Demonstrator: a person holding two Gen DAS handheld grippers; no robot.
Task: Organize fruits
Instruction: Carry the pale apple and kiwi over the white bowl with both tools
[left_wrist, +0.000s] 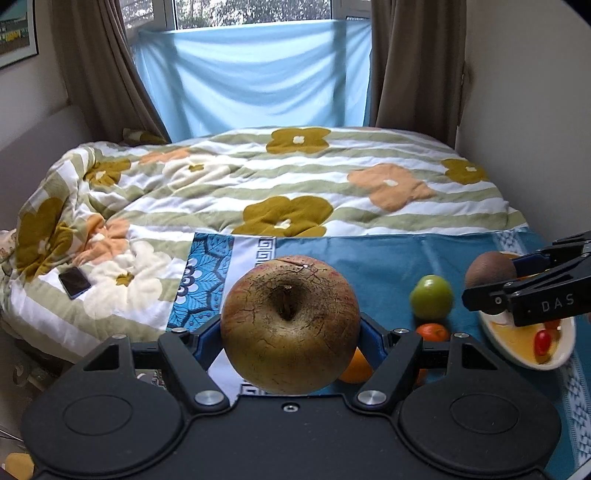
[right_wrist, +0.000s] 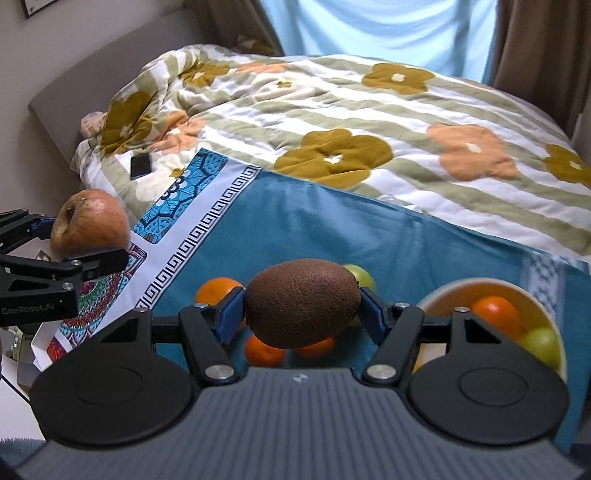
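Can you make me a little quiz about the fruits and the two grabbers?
1. True or false: the left gripper is holding the apple.
2. What is the right gripper holding? A) the kiwi B) a banana C) the phone
3. Fill in: an orange fruit and a green fruit are already inside the ____.

Key: 1 true. 2 A. 3 bowl.
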